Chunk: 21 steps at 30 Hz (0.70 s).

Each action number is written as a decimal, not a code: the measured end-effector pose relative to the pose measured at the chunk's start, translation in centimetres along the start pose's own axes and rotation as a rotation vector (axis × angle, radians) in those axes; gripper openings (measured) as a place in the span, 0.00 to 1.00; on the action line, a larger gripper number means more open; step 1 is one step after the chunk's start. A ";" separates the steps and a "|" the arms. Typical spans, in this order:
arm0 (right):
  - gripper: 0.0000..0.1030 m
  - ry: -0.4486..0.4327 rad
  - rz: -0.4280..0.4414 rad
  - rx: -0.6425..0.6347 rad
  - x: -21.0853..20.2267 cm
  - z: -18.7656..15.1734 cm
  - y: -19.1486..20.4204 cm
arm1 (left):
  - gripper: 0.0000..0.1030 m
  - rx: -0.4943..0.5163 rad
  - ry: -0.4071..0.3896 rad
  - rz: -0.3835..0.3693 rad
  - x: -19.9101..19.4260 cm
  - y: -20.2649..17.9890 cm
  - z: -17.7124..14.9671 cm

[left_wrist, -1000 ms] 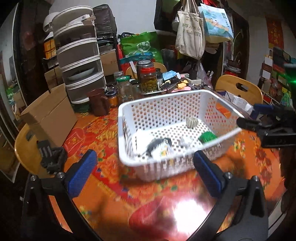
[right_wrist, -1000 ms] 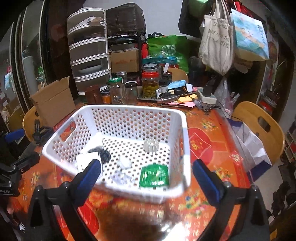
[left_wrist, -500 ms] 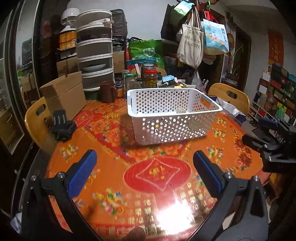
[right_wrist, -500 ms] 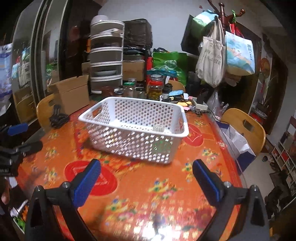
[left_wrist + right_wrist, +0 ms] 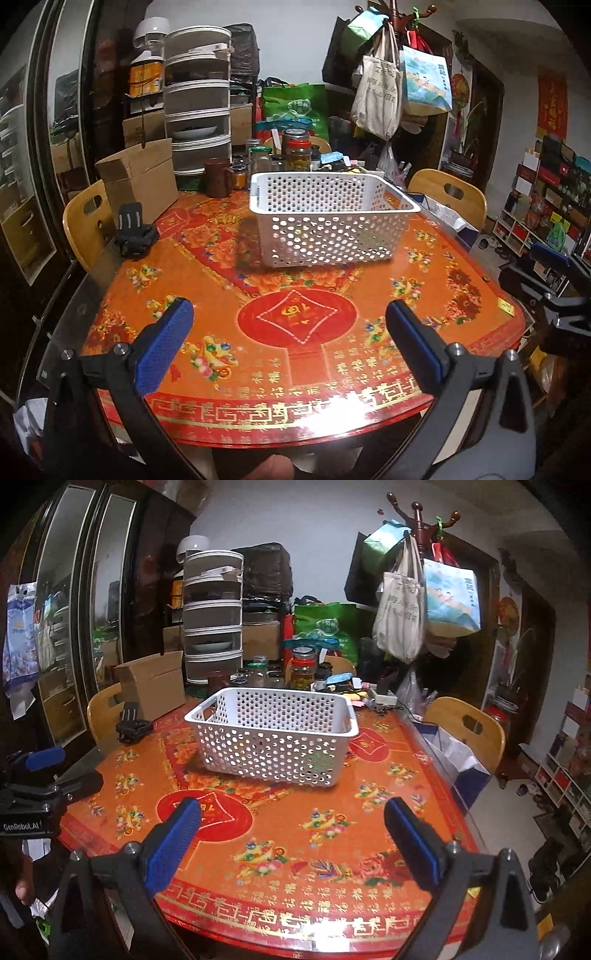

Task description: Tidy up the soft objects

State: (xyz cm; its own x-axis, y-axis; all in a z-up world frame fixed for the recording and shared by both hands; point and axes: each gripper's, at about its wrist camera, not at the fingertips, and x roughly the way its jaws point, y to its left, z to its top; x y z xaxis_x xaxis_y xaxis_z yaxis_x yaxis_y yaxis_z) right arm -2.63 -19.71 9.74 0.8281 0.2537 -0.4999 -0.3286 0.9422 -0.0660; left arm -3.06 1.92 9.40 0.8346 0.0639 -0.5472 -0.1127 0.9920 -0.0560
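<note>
- Left wrist view: low at the table (image 5: 295,369) edge, facing the basket (image 5: 325,218) at 12 o'clock.
- Right wrist view: likewise; both share table and basket (image 5: 273,734).

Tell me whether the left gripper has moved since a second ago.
Yes. The left gripper has pulled back from the white basket, which now sits farther off on the table.

Dim indoor light from overhead. White glare gleams on the near edge of the glossy red-and-orange patterned round table (image 5: 314,417). Strong fisheye bending, black corners, both views sharp.
</note>
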 end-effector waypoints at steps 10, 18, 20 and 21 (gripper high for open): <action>0.96 0.018 0.001 0.026 0.4 -0.5 -1.2 | 1.00 0.009 -0.005 0.007 0.2 -1.3 0.5; 0.96 0.016 0.012 0.032 0.2 -0.6 -1.3 | 1.00 0.004 -0.014 0.010 0.1 -1.2 0.8; 0.96 0.018 0.013 0.032 0.2 -0.6 -1.2 | 1.00 0.006 -0.013 0.012 0.1 -1.1 0.8; 0.96 0.018 0.013 0.031 0.2 -0.6 -1.3 | 1.00 0.006 -0.013 0.011 0.1 -1.2 0.8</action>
State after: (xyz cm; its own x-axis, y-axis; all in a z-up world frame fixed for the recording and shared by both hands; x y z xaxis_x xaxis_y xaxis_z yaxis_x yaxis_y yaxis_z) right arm -2.29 -20.97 9.18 0.8152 0.2624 -0.5164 -0.3247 0.9453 -0.0322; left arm -2.43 0.86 10.07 0.8405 0.0761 -0.5364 -0.1188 0.9919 -0.0455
